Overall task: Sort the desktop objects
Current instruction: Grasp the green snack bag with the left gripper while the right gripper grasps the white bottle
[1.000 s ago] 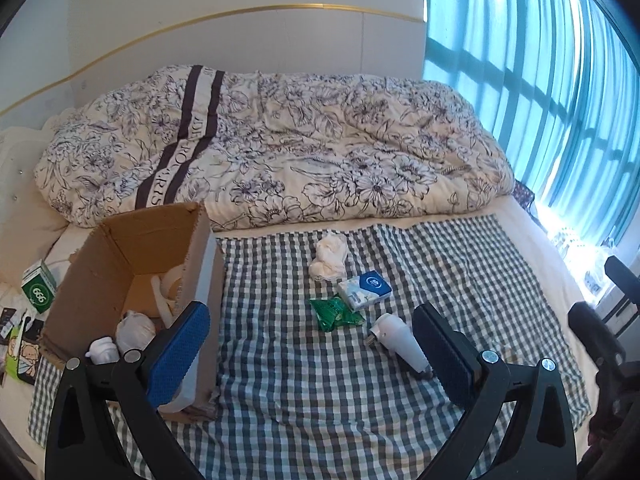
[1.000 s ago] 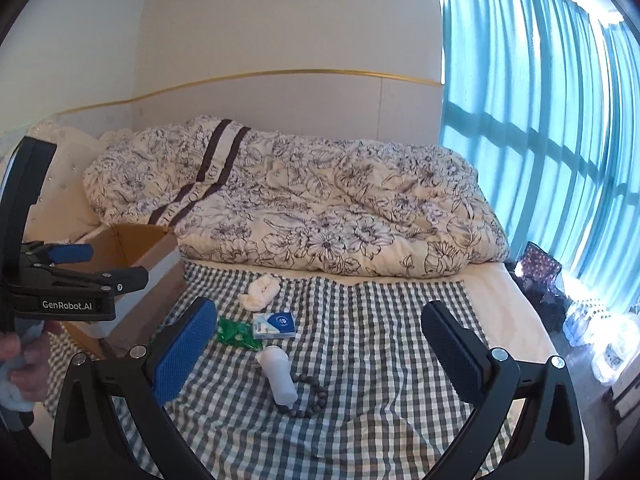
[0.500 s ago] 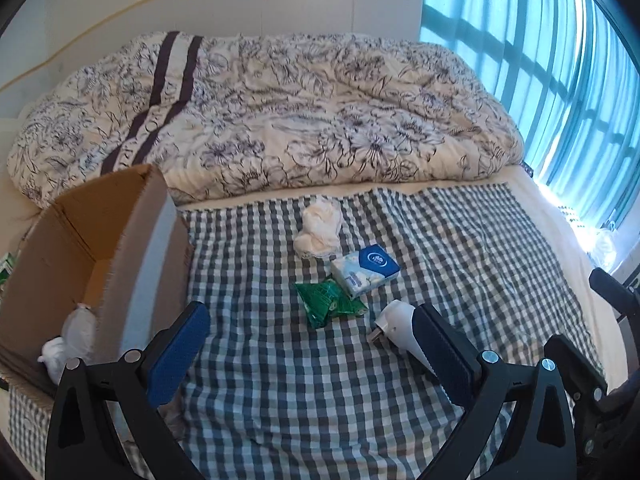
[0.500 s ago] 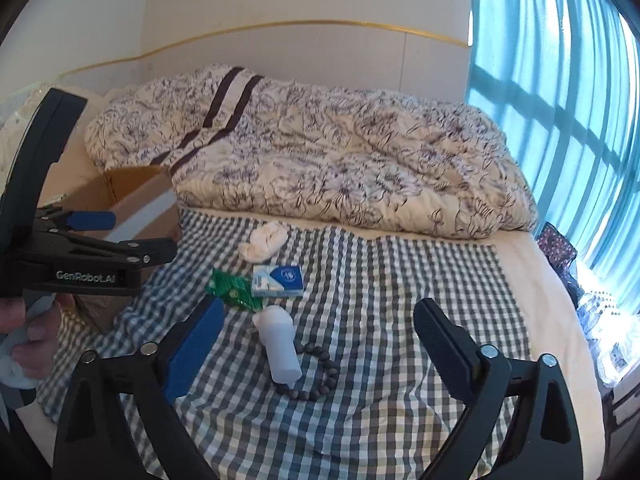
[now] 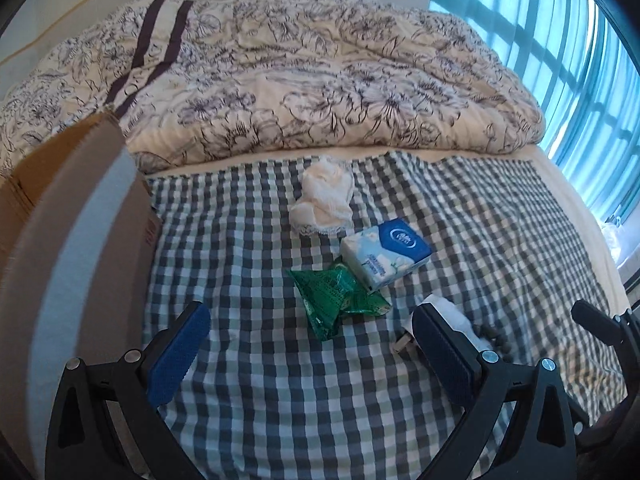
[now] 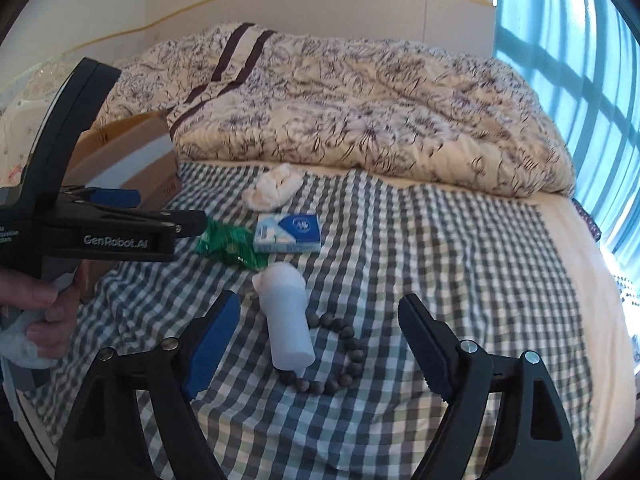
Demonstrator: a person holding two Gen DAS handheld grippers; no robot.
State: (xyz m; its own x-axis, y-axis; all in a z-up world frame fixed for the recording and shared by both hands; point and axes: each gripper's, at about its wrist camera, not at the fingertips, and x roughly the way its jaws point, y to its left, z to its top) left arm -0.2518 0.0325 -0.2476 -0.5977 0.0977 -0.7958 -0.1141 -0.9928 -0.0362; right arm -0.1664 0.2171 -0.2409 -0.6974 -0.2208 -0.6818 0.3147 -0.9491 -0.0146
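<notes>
Checked cloth (image 6: 440,280) on a bed, with five loose items and a box (image 5: 72,240) at the far left. Bottle (image 6: 288,320): white, laid on its side, long axis running near to far with a slight lean, cap end far; it is found directly ahead of the right gripper (image 6: 320,340), between the lines of its two fingers and untouched by either. Those fingers are seen apart and closing, with nothing pressed. Beads (image 6: 340,356): a dark ring touching the bottle's near right side, likely to be caught in a careless grasp. Green packet (image 6: 228,244) and tissue pack (image 6: 288,234): side by side beyond the bottle. White cloth (image 6: 272,190): farthest. Left gripper (image 5: 308,344): fingers wide apart and empty, the green packet lying just ahead between them, the bottle half hidden behind its right finger. By position, the bottle is judged the right hand's pick, the packet the left's.
</notes>
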